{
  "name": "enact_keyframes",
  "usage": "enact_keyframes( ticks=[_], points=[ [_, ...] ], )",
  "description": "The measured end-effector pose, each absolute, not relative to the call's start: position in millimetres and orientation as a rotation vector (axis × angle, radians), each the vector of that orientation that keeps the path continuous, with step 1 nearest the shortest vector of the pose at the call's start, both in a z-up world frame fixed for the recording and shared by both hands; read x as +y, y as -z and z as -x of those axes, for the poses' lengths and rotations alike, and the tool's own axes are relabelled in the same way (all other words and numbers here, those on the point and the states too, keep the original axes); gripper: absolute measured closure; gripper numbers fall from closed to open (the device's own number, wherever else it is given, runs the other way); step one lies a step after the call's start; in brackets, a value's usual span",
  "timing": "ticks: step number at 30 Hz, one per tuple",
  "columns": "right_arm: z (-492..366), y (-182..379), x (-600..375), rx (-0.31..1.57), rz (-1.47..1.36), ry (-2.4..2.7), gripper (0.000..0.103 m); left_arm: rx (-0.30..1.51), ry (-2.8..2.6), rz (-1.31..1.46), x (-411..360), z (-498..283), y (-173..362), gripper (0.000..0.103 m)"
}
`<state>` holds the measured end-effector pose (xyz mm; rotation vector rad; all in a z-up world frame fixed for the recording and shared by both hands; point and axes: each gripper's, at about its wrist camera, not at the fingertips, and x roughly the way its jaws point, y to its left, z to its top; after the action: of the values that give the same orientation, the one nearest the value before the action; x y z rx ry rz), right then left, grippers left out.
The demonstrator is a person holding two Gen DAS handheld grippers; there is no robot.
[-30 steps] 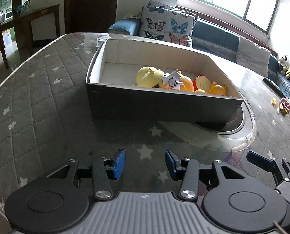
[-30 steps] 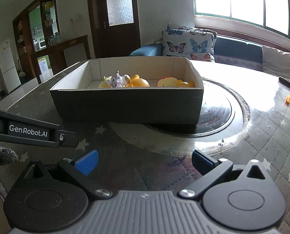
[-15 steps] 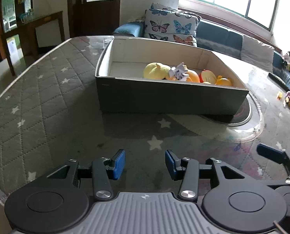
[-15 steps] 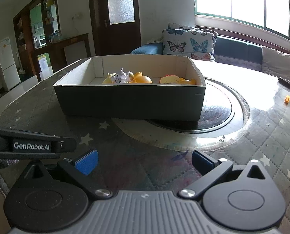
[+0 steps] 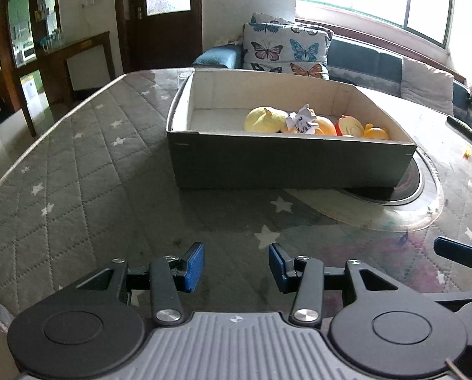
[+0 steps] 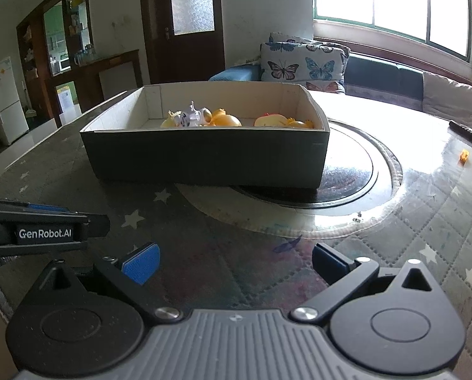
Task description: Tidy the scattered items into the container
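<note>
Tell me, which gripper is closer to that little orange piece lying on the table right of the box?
Right. The orange piece lies ahead and to the right of the right gripper; the left gripper sits further left, so farther away.

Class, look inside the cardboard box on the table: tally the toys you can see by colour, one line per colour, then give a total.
Pale yellow toy: 1
White toy: 1
Orange toys: 2
Red-and-yellow toy: 1
Total: 5 visible; the box wall may hide more.

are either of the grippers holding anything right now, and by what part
Nothing is held. The left gripper and the right gripper are both open and empty above the table.
</note>
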<state>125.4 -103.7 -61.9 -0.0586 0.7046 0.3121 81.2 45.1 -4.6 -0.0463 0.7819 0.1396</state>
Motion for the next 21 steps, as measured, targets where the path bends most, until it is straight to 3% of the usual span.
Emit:
enact_keyframes(
  ticks=[21],
  points=[
    [-139,63,-103,0.712,0.065,-0.311,0.0,0.716,-0.159,-0.036,41,-92,1,0.056]
  ],
)
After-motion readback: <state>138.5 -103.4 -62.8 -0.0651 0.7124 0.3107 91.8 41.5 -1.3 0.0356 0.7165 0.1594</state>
